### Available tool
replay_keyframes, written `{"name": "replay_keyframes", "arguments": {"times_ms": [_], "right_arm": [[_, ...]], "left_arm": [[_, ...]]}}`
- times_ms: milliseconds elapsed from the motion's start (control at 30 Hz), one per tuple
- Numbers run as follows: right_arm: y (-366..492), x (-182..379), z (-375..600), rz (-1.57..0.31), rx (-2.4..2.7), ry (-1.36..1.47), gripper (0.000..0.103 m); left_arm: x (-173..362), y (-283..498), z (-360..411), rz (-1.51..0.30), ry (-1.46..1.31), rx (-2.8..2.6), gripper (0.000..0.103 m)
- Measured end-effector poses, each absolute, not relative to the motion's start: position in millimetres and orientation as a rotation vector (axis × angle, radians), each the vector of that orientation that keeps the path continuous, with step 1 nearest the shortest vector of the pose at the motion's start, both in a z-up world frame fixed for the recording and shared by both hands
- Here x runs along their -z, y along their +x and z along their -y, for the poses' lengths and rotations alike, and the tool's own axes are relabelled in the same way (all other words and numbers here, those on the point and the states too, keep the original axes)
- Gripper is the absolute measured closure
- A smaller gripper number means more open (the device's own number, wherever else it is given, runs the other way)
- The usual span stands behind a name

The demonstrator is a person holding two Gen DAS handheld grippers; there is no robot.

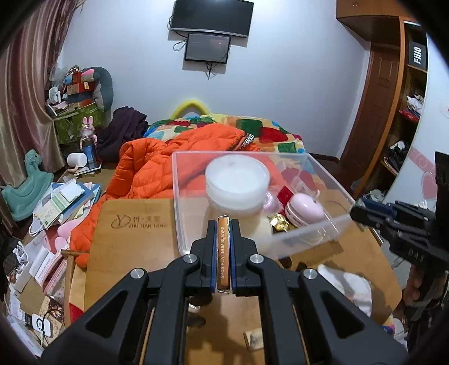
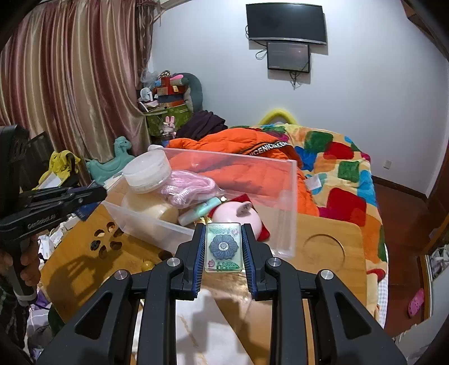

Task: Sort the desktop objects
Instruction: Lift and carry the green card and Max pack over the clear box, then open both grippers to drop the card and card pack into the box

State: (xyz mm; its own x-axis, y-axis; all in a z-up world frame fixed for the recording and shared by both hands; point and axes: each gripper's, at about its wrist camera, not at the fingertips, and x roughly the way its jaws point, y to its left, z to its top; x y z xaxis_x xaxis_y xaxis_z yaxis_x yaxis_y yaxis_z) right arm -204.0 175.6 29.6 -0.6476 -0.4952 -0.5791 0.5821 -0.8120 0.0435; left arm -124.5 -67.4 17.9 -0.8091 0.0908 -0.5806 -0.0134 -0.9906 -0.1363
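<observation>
Orange blade pack (image 1: 223, 252), flower-patterned tile (image 2: 223, 247)

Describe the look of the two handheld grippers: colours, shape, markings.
Both are matte black plastic. The left gripper and the right gripper each have angular linkage arms, silver round pivot pins and ribbed blue finger pads. Pale lettering marks the left gripper's side.

Left wrist fisheye: mounted behind its gripper's fingers, angled down across the wooden desk (image 1: 132, 247), close to the clear plastic bin (image 1: 308, 233), facing bed and wall screens. Right wrist fisheye: same downward set, bin (image 2: 157, 227) close, seen from its other side. Shared: bin, orange jacket (image 1: 151, 168), wall monitor (image 2: 286, 24).
</observation>
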Motion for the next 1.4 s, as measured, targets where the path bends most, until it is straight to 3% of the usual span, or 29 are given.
{"name": "replay_keyframes", "arguments": {"times_ms": [933,1033,1133,1233,1367,1400], "right_arm": [[-253.9,-5.0,-117.4,-0.269,2.309,0.86,0.08],[-250.4,-5.9,-114.9,-0.292,2.313,0.857,0.079],[-246.1,-7.6,-115.3,-0.294,2.321,0.857,0.069],[-239.9,-10.5,-119.3,-0.292,2.337,0.847,0.067],[-229.0,-14.9,-126.4,-0.278,2.35,0.838,0.063],[-227.0,-15.8,-128.5,-0.272,2.353,0.836,0.058]], "left_arm": [[-2.8,-178.1,74.0,0.207,-1.016,-2.936,0.095],[-3.1,-177.2,74.8,0.221,-1.016,-2.934,0.091],[-4.0,-174.5,77.1,0.244,-1.012,-2.919,0.09],[-5.1,-171.2,77.4,0.261,-1.005,-2.908,0.074],[-8.7,-165.8,72.9,0.23,-0.992,-2.927,0.071],[-9.4,-164.5,72.0,0.226,-0.99,-2.926,0.066]]}}
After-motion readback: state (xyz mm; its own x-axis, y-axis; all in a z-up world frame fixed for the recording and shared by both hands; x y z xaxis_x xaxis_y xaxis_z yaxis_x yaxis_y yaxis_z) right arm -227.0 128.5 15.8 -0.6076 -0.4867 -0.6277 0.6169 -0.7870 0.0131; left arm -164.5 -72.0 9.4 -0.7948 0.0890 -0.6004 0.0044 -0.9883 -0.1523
